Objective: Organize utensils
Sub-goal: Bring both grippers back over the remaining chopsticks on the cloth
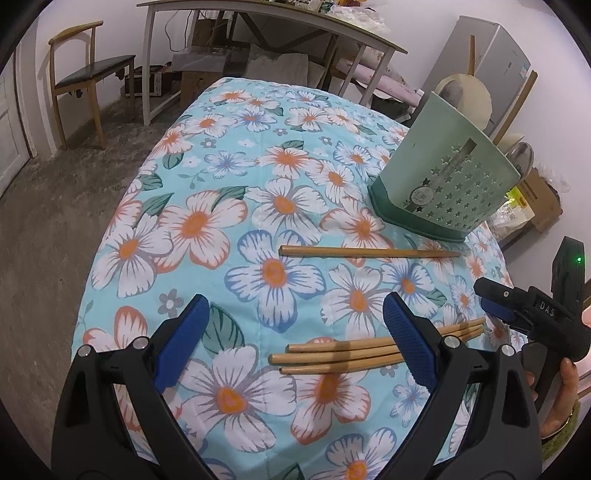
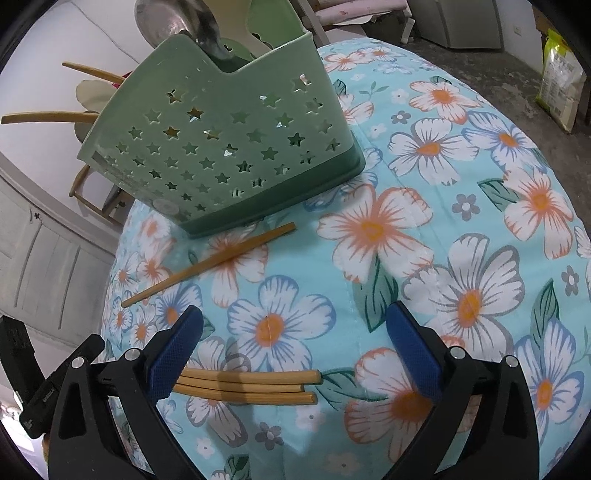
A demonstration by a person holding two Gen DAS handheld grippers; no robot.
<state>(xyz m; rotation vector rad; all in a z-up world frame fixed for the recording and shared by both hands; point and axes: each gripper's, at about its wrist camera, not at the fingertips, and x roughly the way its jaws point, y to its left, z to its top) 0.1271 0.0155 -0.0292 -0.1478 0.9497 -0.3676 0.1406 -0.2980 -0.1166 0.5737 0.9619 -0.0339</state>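
Three wooden chopsticks (image 1: pixel 343 353) lie side by side on the floral cloth, partly behind my left gripper's right finger (image 1: pixel 408 339). They also show in the right wrist view (image 2: pixel 255 386). A single chopstick (image 1: pixel 369 252) lies apart, just in front of the green star-holed utensil holder (image 1: pixel 443 184); both show in the right wrist view too, the chopstick (image 2: pixel 210 264) and the holder (image 2: pixel 225 147). The holder contains a metal spoon (image 2: pixel 177 18) and wooden utensils. My left gripper (image 1: pixel 295 317) is open and empty above the cloth. My right gripper (image 2: pixel 295 328) is open and empty.
The table wears a blue floral cloth (image 1: pixel 240 184) and its edges fall off to a grey floor. A chair (image 1: pixel 85 74) and a desk (image 1: pixel 258 37) stand behind. My right gripper appears at the right of the left wrist view (image 1: pixel 535 317).
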